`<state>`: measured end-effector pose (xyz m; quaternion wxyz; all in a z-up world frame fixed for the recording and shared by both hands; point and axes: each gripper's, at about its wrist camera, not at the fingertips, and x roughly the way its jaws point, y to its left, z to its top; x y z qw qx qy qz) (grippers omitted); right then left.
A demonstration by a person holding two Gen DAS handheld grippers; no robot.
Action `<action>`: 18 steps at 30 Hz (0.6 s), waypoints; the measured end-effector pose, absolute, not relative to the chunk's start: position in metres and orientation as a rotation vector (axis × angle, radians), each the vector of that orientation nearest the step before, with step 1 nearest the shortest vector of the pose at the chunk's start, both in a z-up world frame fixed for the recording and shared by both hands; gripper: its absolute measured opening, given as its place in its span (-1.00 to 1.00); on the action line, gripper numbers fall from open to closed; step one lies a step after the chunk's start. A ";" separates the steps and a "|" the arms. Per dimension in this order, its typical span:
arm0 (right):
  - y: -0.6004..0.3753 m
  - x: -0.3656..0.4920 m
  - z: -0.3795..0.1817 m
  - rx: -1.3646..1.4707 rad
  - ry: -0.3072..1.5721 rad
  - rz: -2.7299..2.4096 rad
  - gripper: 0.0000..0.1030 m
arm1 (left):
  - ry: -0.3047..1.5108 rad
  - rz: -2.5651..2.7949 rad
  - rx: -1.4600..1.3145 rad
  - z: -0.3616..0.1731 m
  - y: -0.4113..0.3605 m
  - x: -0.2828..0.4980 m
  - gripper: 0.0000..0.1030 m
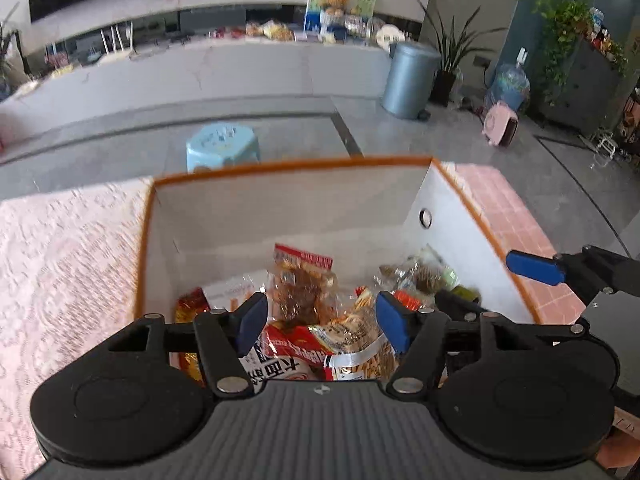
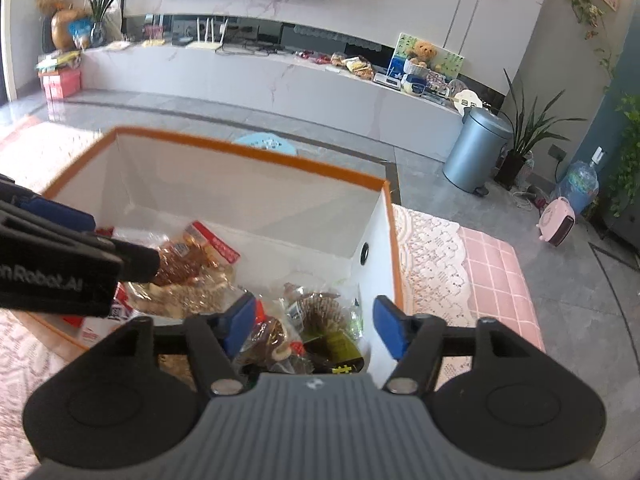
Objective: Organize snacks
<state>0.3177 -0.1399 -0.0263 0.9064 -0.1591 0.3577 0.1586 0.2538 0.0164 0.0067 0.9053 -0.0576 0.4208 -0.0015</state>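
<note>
Below both grippers sits the white storage box with an orange rim, resting on a pink lace tablecloth, and every snack in view lies on its floor. The left gripper hangs over the box with its blue pads spread wide and nothing between them; beneath it lie a red-and-white snack bag, a clear bag of biscuit sticks and, toward the box's far wall, a clear bag of brown snacks with a red header. The right gripper hovers over the box's right wall, also spread and empty, above a dark green packet and a clear bag of brown pieces. Beyond the box stand a light blue stool and a grey pedal bin.
</note>
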 end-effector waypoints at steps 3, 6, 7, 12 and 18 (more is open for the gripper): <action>-0.142 0.305 -0.009 -0.307 0.722 0.332 0.44 | 0.817 -0.001 -0.120 0.030 0.014 0.240 0.44; -0.147 0.290 0.013 -0.299 0.691 0.335 0.54 | 0.751 -0.008 -0.115 0.054 0.011 0.219 0.45; -0.148 0.283 0.021 -0.300 0.674 0.335 0.58 | 0.727 -0.011 -0.107 0.062 0.010 0.209 0.45; -0.158 0.238 0.056 -0.286 0.589 0.347 0.73 | 0.604 -0.012 -0.039 0.096 -0.004 0.170 0.45; -0.176 0.175 0.083 -0.234 0.537 0.333 0.87 | 0.469 -0.001 0.048 0.116 -0.016 0.113 0.59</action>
